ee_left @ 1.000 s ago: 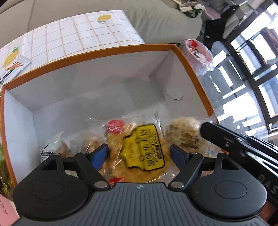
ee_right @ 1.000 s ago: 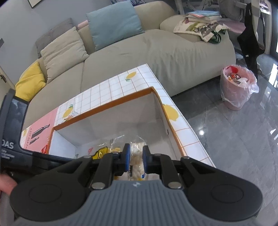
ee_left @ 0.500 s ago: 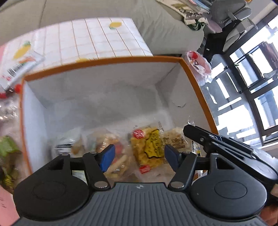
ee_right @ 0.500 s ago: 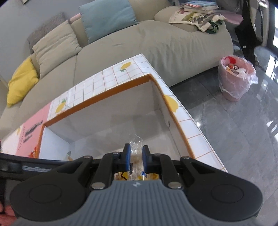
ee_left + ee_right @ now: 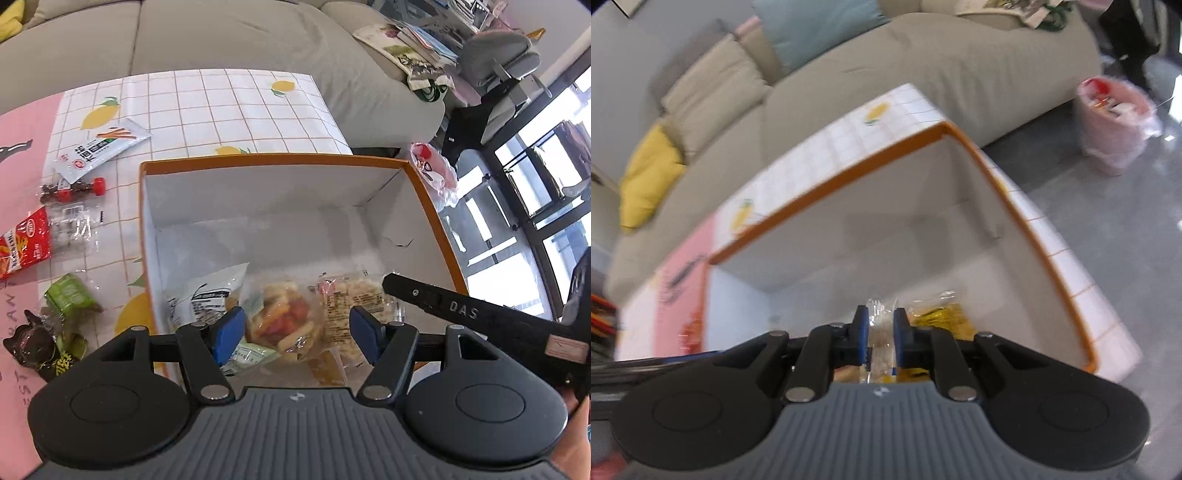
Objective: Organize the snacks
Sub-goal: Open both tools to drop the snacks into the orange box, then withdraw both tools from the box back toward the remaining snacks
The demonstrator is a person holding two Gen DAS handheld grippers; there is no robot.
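Observation:
An orange-rimmed white box (image 5: 280, 159) stands on the tiled table and holds several snack packets, among them a clear bag of colourful crisps (image 5: 282, 319) and a pale cracker packet (image 5: 354, 299). My left gripper (image 5: 297, 332) is open and empty above the box's near edge. My right gripper (image 5: 881, 330) is shut on a clear snack packet (image 5: 881, 350) over the box (image 5: 1008, 181), beside a yellow packet (image 5: 942, 319). The right gripper's black body (image 5: 461, 314) shows at the right of the left wrist view.
Loose snacks lie on the table left of the box: a white carrot packet (image 5: 99, 146), a red packet (image 5: 22, 245), a green packet (image 5: 70, 295) and dark sweets (image 5: 33, 345). A grey sofa (image 5: 923, 66) lies behind. A pink bin (image 5: 1112, 122) stands on the floor.
My left gripper has pulled back and up from the box, open, so the table snacks came into view. My right gripper, still shut on its packet, has moved lower into the box.

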